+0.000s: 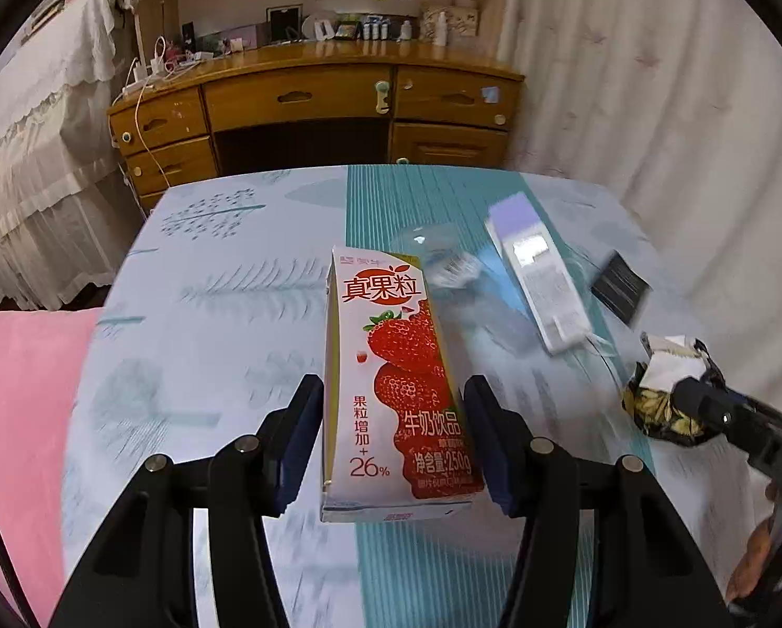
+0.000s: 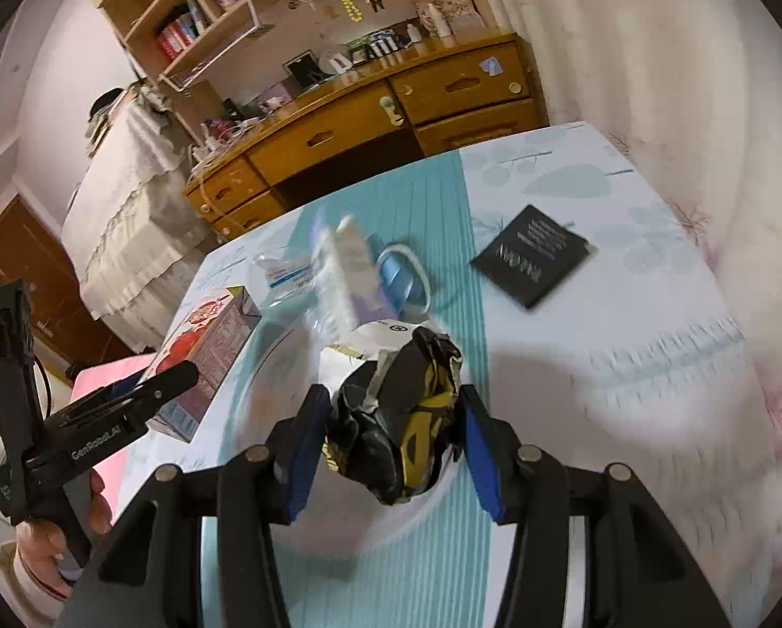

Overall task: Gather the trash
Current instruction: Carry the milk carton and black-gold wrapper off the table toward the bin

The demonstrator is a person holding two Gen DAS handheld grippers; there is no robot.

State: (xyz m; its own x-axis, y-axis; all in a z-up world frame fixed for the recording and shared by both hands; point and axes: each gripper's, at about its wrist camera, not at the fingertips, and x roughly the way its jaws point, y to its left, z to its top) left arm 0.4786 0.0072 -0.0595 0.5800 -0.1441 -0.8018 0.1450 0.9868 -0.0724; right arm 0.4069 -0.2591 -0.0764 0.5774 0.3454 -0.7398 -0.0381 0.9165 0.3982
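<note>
The milk carton [image 1: 399,382] is held between the left gripper [image 1: 393,445] fingers. The crumpled wrapper [image 2: 399,418] is held right of it. Behind them, a box [image 1: 535,272] is laid on the table [image 1: 208,282].

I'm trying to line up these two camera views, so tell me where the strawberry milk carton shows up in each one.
Left wrist: strawberry milk carton stands centre frame between the left gripper's fingers.
Right wrist: the carton is at left of centre, beside the left gripper.
Shared landmark: the crumpled black and gold wrapper, at the right edge in the left view, sits centre between the right gripper's fingers in the right view.
</note>
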